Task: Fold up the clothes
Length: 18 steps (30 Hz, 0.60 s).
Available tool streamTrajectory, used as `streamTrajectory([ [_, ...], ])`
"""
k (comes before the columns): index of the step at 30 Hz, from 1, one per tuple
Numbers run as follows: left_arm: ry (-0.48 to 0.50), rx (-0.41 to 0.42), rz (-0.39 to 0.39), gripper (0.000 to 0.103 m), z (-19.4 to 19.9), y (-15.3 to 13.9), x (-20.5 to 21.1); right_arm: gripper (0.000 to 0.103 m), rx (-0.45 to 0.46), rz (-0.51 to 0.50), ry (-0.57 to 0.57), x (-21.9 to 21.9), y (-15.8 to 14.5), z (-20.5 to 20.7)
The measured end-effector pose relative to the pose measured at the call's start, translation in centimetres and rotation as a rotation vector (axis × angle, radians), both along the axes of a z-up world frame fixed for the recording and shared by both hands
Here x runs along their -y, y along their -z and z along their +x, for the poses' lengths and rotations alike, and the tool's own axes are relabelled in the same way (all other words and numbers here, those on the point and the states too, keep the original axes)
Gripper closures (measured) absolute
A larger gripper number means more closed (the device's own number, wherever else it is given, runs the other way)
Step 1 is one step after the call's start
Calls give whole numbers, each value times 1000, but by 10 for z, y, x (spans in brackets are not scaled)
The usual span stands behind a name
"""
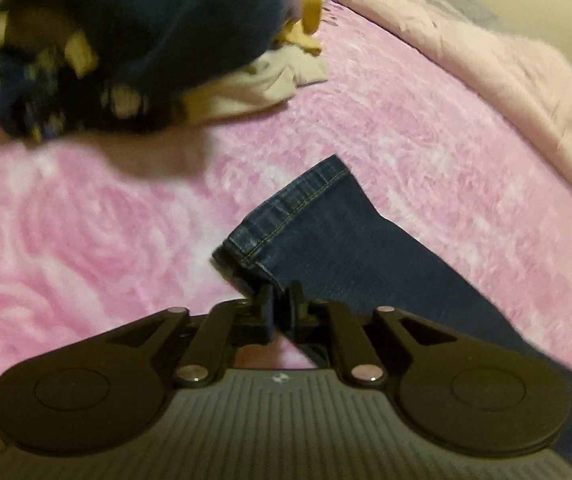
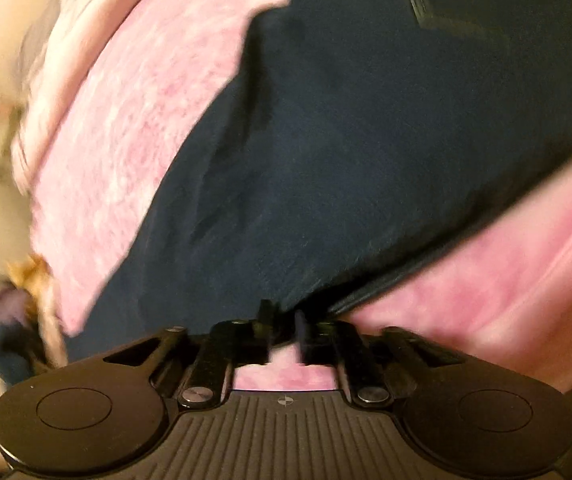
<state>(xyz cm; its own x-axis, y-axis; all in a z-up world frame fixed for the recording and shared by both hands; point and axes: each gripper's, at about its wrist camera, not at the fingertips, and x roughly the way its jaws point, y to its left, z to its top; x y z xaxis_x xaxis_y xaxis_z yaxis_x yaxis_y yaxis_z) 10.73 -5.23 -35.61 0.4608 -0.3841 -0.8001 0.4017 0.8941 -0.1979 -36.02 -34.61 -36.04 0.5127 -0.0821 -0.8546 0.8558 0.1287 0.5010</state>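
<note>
Blue jeans lie on a pink fleece blanket (image 1: 365,128). In the left wrist view one leg (image 1: 337,248) runs from the lower right to its stitched hem near the centre. My left gripper (image 1: 280,300) is shut on the near corner of that hem. In the right wrist view, which is blurred, a broad dark part of the jeans (image 2: 345,140) fills the middle. My right gripper (image 2: 282,320) sits at its near edge with the fingers a little apart. Pink blanket (image 2: 126,128) shows between them lower down. I cannot tell whether the pads touch the denim.
A heap of clothes lies at the far left: a dark blue garment (image 1: 146,20), white cloth (image 1: 270,76) and yellow cloth (image 1: 309,4). A pale pink comforter (image 1: 505,64) is bunched along the far right of the bed. The bed's left edge (image 2: 26,184) shows in the right wrist view.
</note>
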Motion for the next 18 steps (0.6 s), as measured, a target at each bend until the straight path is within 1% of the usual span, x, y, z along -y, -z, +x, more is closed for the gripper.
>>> streamTrajectory([
  [1,17,18,32,99,-5,-9,6,70,-49,-51,-22,0,-10,-1],
  [3,69,54,59,99,-20,-27,18,70,-168,-186,-67,0,-31,-4],
  [4,105,71,53,99,-28,-35,26,70,-224,-260,-92,1,-39,-5],
  [5,159,91,45,99,-39,-42,38,70,-275,-333,-114,2,-45,-6],
  [6,225,100,37,99,-50,-42,52,70,-312,-396,-133,4,-48,-8],
  [8,354,116,27,97,-73,-42,80,70,-344,-471,-184,10,-40,-9],
  [10,423,113,85,97,-94,-24,101,70,-350,-509,-256,12,-22,-13],
  [13,525,108,174,96,-126,4,132,71,-412,-596,-474,-10,5,-26],
  [14,551,108,200,98,-136,12,140,69,-424,-627,-536,-18,11,-32],
  [15,534,121,205,99,-143,12,137,64,-414,-650,-552,-23,9,-42],
  [16,531,124,202,99,-151,9,135,62,-396,-634,-529,-22,5,-51],
  [18,549,123,191,99,-170,-3,134,61,-368,-620,-476,-18,-8,-62],
])
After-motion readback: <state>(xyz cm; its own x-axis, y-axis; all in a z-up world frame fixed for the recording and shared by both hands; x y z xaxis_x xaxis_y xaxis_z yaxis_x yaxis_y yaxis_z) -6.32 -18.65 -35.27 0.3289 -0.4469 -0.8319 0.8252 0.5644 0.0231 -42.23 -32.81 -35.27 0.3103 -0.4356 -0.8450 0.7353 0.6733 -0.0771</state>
